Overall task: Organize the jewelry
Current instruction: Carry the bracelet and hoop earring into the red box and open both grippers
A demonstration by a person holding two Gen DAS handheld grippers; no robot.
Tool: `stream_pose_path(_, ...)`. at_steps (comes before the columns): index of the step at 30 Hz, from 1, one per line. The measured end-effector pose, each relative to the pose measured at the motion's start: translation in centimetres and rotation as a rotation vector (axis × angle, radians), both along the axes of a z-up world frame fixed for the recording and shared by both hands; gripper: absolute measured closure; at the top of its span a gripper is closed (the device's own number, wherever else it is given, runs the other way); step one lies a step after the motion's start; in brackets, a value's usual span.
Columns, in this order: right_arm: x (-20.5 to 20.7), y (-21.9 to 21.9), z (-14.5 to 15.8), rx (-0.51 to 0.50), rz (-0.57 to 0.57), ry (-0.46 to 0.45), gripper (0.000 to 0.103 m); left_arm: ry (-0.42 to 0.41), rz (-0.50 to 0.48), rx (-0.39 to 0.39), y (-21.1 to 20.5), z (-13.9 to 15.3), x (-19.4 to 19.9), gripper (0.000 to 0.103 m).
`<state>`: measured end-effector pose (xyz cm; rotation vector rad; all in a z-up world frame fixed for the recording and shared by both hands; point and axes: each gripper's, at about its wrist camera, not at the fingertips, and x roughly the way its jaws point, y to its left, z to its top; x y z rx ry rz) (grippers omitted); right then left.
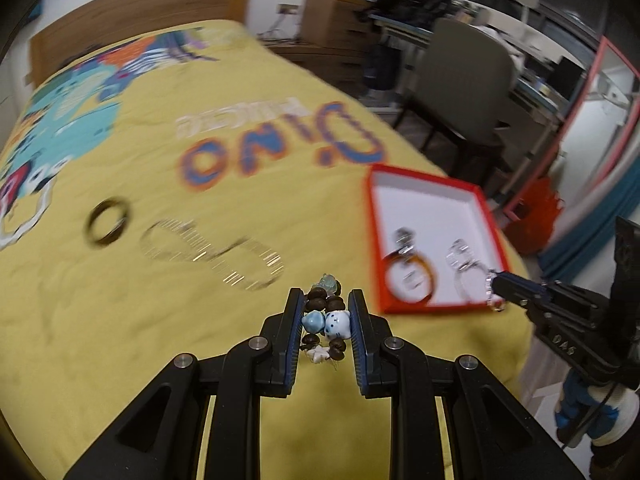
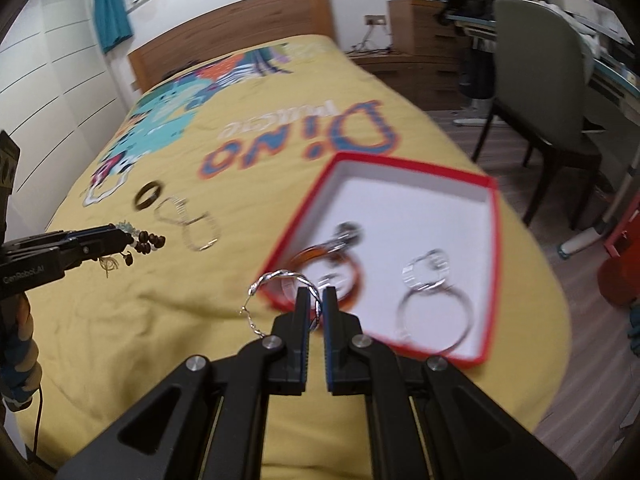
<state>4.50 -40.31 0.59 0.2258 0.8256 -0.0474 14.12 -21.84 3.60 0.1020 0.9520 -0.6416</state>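
Left gripper (image 1: pixel 324 312): closing on a beaded bracelet (image 1: pixel 325 320), which is sitting clamped between the two blue-padded fingers above the yellow bedspread (image 1: pixel 120 320).
Beaded bracelet: showing dark brown round beads, a pale blue charm, a white charm with blue dots and a small white star-like piece; in the right wrist view the beads (image 2: pixel 150 243) are hanging off the fingertips, with pale thread ends dangling below.
Right gripper (image 2: pixel 316 300): pinching a thin twisted silver bangle (image 2: pixel 280 280) with the fingers drawn narrow, just at the near left corner of the red box (image 2: pixel 494 200).
Twisted silver bangle: arcing up and to the left of the fingertips, its open wavy end curling downward over the bedspread.
Red box: lying open on the bed, red walls and white floor, its contents blurring with motion.
Box contents: an amber-orange bangle (image 2: pixel 352 276) with a metallic piece beside it, and a silver ring-shaped bangle (image 2: pixel 436 312) with a clear faceted ornament, lying side by side at the near end.
Loose pieces on the bed: a dark ring-shaped band (image 1: pixel 107 227) and, just beside it, a silvery chain bracelet (image 1: pixel 216 256) lying in loops, both well apart from the box.
Bedspread print: reading "Dino" in blue and orange letters, with cartoon figures toward the wooden headboard (image 2: pixel 232 40).
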Motion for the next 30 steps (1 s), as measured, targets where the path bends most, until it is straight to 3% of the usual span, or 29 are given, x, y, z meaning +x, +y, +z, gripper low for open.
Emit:
stream_pose_path(7,3.5,-6.7,-0.5,-0.022,-0.057,0.006,0.098,-0.004,-0.114,-0.021,-10.5,0.2,3.2,0.081)
stream_pose_path(14,8.6,-10.7,-3.1,-0.016,-0.089,0.053,0.098,0.044,-0.129,0.022,-17.6,-3.4,7.3,0.081)
stream_pose_path(25,12.2,-12.3,-7.2,-0.088,-0.062,0.177,0.097,0.13,-0.089,0.112,-18.8,-9.5,9.6,0.081)
stream_pose_path(30,12.2,-12.1,-7.7,-0.114,-0.053,0.201,0.096,0.108,-0.094,0.127,-18.6,-9.5,9.0,0.081)
